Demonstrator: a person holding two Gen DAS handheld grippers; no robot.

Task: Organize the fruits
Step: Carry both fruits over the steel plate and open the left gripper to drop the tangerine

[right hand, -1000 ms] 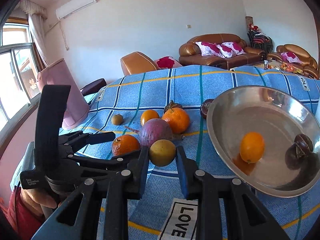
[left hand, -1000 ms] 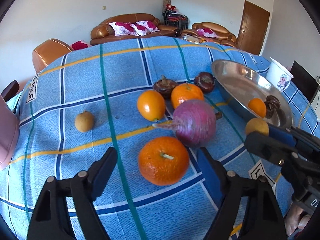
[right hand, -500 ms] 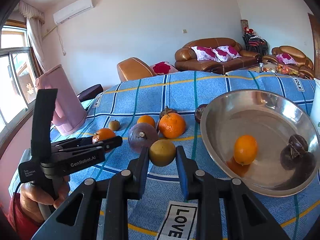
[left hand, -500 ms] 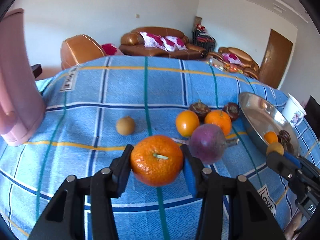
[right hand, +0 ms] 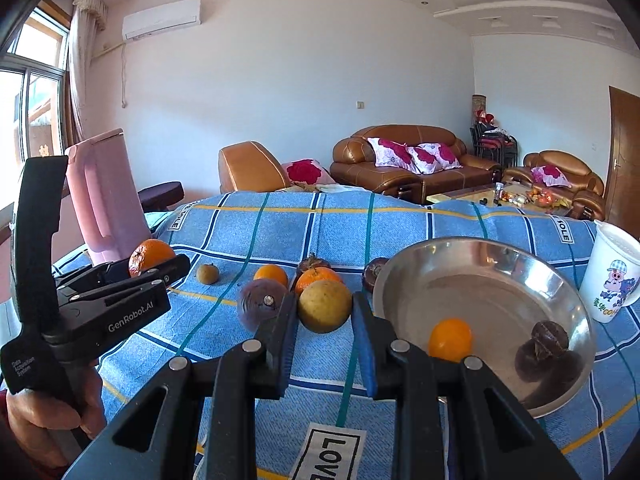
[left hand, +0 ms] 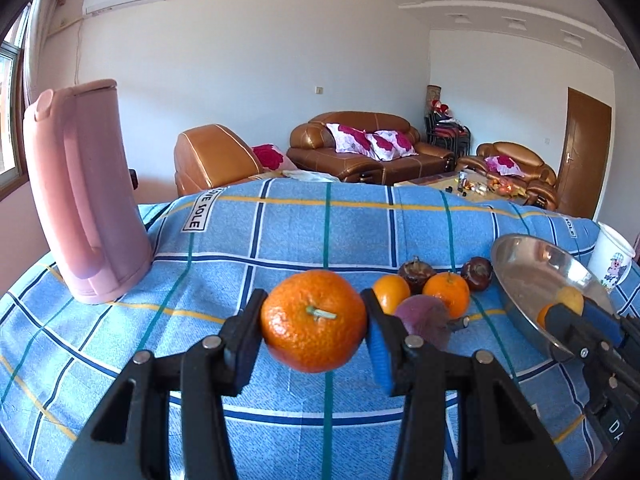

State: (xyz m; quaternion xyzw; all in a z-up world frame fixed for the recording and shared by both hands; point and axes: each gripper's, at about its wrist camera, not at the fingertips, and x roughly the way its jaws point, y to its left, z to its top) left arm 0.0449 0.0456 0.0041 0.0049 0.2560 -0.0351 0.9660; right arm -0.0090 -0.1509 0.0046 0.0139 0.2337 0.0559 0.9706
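Both tools loaded, fruit held above the blue checked desk

My left tool (left hand: 314, 322) clamps a mandarin (left hand: 314, 320); my right tool (right hand: 325, 312) is shut on a yellow-brown fruit (right hand: 325, 305) just left of the steel bowl (right hand: 400, 280). Bare cloth (left hand: 280, 232) runs to the far edge at twelve o'clock. The right view shows the bowl's orange (right hand: 450, 339) and dark fruit (right hand: 549, 338) plainly; the left view catches only its rim at three o'clock.

Orange mandarin (left hand: 314, 320), yellow-brown fruit (right hand: 325, 306), silver bowl (right hand: 560, 280), pink jug (left hand: 84, 200), blue checked cloth (left hand: 320, 232)
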